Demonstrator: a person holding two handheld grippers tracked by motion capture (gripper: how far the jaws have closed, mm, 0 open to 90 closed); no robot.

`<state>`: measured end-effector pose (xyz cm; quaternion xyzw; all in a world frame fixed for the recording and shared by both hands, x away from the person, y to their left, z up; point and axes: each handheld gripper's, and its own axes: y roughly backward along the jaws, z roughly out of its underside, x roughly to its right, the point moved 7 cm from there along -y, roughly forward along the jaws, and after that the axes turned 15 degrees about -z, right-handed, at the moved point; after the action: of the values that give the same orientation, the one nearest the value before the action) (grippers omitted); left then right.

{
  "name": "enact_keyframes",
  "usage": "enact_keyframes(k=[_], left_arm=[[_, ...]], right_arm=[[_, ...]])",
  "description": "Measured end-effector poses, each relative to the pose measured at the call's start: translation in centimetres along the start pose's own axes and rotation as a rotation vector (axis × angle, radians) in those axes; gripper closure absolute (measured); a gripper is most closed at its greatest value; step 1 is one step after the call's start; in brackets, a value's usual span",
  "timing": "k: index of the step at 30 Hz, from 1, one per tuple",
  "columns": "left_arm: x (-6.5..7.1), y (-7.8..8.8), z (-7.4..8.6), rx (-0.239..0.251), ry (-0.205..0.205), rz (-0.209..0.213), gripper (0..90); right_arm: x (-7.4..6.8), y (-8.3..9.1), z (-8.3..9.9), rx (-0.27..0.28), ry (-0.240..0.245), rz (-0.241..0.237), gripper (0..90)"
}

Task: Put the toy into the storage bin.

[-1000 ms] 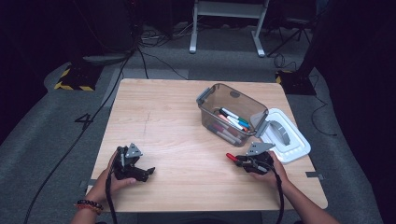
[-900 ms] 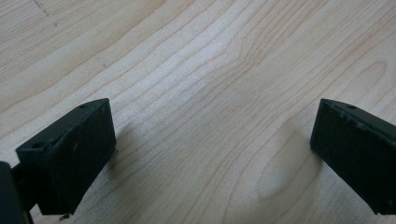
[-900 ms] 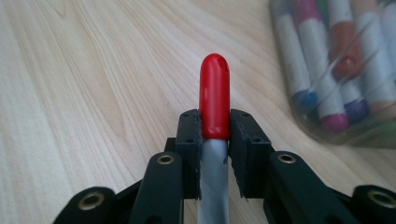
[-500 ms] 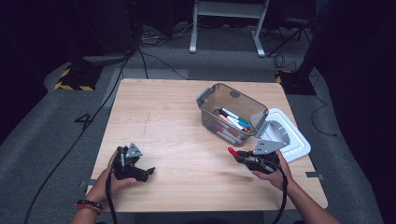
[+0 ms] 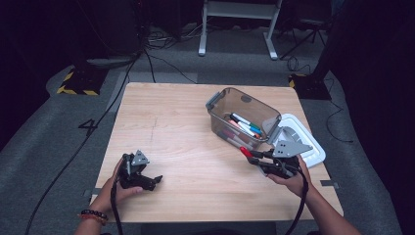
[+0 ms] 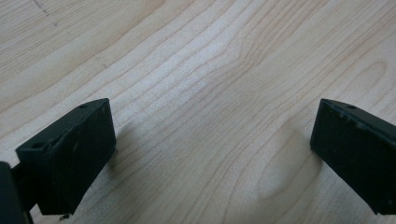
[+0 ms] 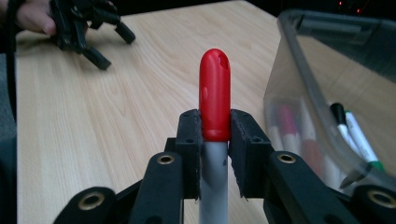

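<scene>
My right gripper (image 5: pixel 258 158) is shut on a marker with a red cap (image 7: pixel 214 91) and a grey-white barrel; the cap sticks out past the pads (image 7: pixel 190 135). In the high view the red-capped marker (image 5: pixel 244 151) points left, held above the table just in front of a clear bin (image 5: pixel 218 103) holding several markers (image 5: pixel 244 128). My left gripper (image 5: pixel 148 182) rests at the front left of the wooden table (image 5: pixel 166 117), open, its pads (image 6: pixel 70 149) wide apart over bare wood.
The bin's white lid (image 5: pixel 313 147) lies flat to the right of the bin, behind my right hand. In the right gripper view the bin wall (image 7: pixel 299 84) stands close on the right and the other hand's gripper (image 7: pixel 81 28) is far off at the top left.
My right gripper has risen off the table with the red-capped marker and now hangs nearer the bin's front. The left gripper has stayed put.
</scene>
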<state>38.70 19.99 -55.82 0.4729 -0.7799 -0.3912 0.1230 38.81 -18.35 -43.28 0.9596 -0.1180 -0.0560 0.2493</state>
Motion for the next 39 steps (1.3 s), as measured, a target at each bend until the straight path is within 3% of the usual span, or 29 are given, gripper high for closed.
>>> enact_keyframes(k=[3, 7, 16, 23, 25, 26, 31, 39], left_arm=[[0.0, 0.0, 0.0, 0.000, 0.001, 0.000, 0.4], [0.0, 0.0, 0.0, -0.001, -0.001, -0.001, 0.4], [0.0, 0.0, 0.0, 0.000, 0.001, -0.001, 0.4], [0.0, 0.0, 0.0, 0.000, -0.001, 0.001, 0.4], [0.0, 0.0, 0.0, 0.000, -0.002, 0.001, 0.4], [0.0, 0.0, 0.0, 0.000, -0.001, 0.001, 0.4], [0.0, 0.0, 0.0, 0.000, -0.001, 0.001, 0.4], [0.0, 0.0, 0.0, 0.000, -0.003, 0.003, 0.3]], right_arm=[[0.2, 1.1, -1.8, 0.035, 0.009, 0.003, 75.0], [0.7, 2.2, -3.7, 0.041, 0.024, 0.026, 75.0], [2.5, 2.8, -6.4, 0.015, 0.050, 0.067, 75.0], [5.5, 2.8, -8.3, 0.015, 0.031, 0.097, 75.0], [5.7, 2.8, -8.5, 0.020, 0.027, 0.088, 75.0], [6.3, 2.8, -8.8, 0.005, 0.039, 0.109, 75.0], [7.7, 1.9, -9.5, -0.016, 0.025, 0.104, 75.0], [10.1, -1.0, -9.2, -0.113, -0.007, 0.092, 75.0]])
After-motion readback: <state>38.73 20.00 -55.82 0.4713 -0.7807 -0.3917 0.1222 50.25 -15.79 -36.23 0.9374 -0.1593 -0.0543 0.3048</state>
